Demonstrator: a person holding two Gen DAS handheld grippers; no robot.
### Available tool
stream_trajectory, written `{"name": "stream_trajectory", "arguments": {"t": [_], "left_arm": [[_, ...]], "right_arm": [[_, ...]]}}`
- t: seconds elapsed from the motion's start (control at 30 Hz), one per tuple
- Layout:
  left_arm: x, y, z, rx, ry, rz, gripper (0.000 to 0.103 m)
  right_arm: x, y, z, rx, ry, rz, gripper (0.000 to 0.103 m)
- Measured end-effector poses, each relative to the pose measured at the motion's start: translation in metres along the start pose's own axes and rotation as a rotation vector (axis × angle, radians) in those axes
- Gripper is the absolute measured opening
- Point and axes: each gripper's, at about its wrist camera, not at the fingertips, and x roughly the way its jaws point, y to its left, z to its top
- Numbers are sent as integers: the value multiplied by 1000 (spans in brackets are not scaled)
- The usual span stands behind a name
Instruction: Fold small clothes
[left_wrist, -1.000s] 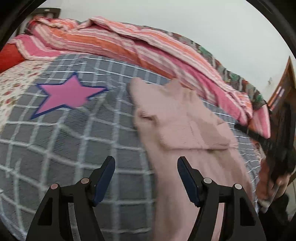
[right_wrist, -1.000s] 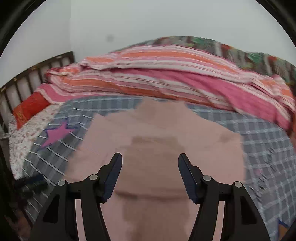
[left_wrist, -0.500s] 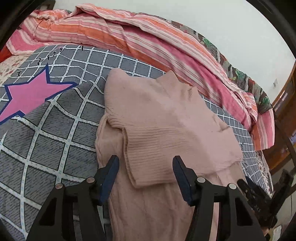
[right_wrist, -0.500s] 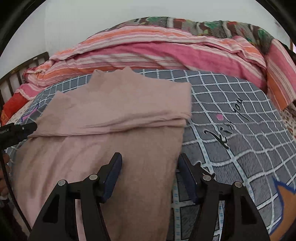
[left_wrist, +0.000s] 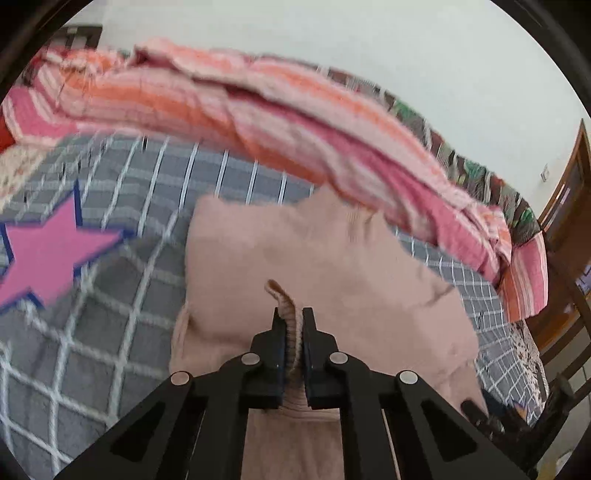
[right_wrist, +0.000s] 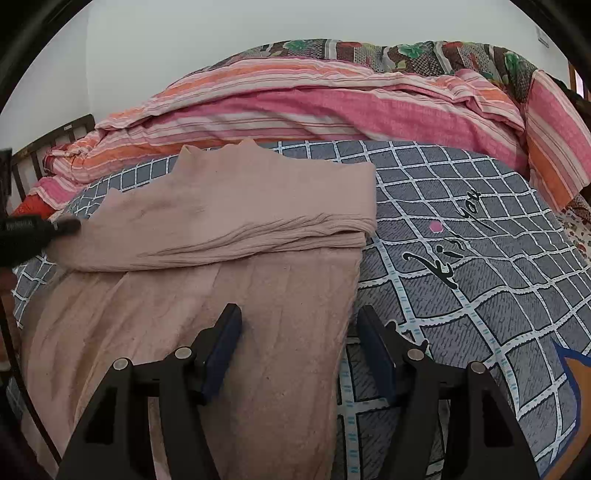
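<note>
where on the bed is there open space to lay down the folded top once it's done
Bare checked blanket lies right of the pink sweater, around the black lettering, up to the striped quilt. A second patch lies left of the sweater, around the pink star. The middle is taken by the sweater.

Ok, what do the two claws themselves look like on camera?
Both match. The left claw and right claw have matte black angular frames with triangular cut-outs, round silver pivot pins on the linkages, and flat fingers lined with dark blue pads. No cables, markings or sleeves are visible.
</note>
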Motion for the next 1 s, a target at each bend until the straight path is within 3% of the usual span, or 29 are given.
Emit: {"name": "stream_trajectory", "arguments": {"t": [0.27,0.53,0.63,0.7,0.87,1.0], "left_arm": [[2,-13,57,42,-78,2,7],[59,19,23,61,92,196,11],[52,26,22,19,60,169,12],[48,24,23,33,37,192,12],[53,28,24,25,49,193,9],[49,28,19,22,67,187,13]], "right_arm": [[0,0,0,2,-1,2,65],[0,-1,-1,4,0,5,65],[0,-2,-1,5,1,5,66],[0,-1,-1,4,1,4,66],[1,-1,-1,9,0,5,66],[0,-1,-1,8,0,5,66]]}}
